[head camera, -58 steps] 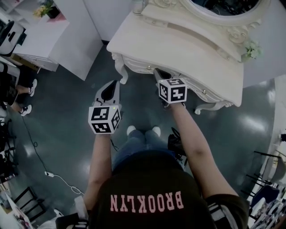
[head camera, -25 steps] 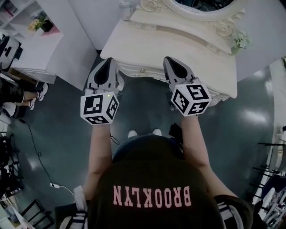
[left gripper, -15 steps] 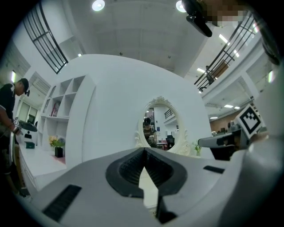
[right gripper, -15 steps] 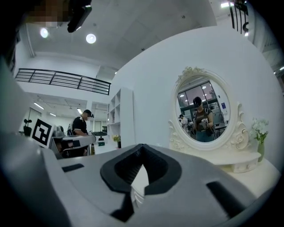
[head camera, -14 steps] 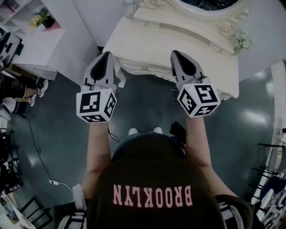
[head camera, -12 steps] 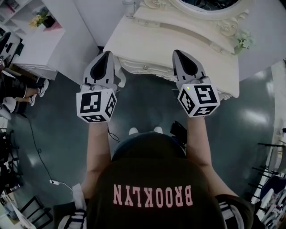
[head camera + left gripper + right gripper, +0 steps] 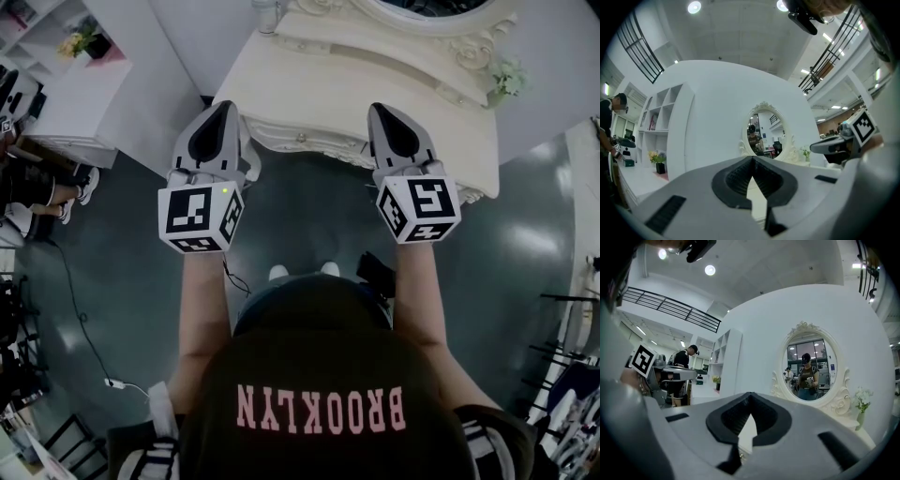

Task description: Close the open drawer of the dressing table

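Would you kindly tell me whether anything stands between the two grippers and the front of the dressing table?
Nothing visible does. The left gripper and right gripper, both shut and empty, point at the front edge of the dressing table. Only bare floor lies before the drawer front between them.

Person's got a dark tee (image 7: 319, 375) with pink BROOKLYN print, striped sleeves (image 7: 483, 438), white shoes (image 7: 275, 272), plus a grey left gripper (image 7: 225, 106) and right gripper (image 7: 379, 109).

Left gripper (image 7: 752, 161) pointed at oval mirror (image 7: 762, 131), fingers (image 7: 735, 179) together below it. White shelf unit (image 7: 658, 117) stood left of mirror; right gripper (image 7: 834, 147) hovered right of mirror.
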### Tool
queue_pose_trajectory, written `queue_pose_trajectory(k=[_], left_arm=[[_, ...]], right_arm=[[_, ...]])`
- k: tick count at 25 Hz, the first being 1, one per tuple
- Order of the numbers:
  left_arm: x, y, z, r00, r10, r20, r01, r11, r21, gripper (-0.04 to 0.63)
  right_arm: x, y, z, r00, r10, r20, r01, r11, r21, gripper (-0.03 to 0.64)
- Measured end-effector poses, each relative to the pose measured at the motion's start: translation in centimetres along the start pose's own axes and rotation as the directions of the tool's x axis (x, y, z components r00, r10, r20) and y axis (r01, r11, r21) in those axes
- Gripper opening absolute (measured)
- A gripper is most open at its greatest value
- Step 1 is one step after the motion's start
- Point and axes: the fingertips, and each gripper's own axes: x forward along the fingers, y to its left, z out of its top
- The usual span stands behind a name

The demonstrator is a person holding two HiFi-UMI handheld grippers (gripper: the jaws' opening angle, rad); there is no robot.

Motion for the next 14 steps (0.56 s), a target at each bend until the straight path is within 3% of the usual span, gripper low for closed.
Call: queue_pose_trajectory(k=[14], left_arm=[[0.27,-0.67,-0.06,1.0,-0.018,-0.018,0.018,1.0,0.002,0.006]], right_arm=[[-0.46,0.08,0.0,1.0,0.006,0.014,-0.006,1.0,-0.022,-0.003]])
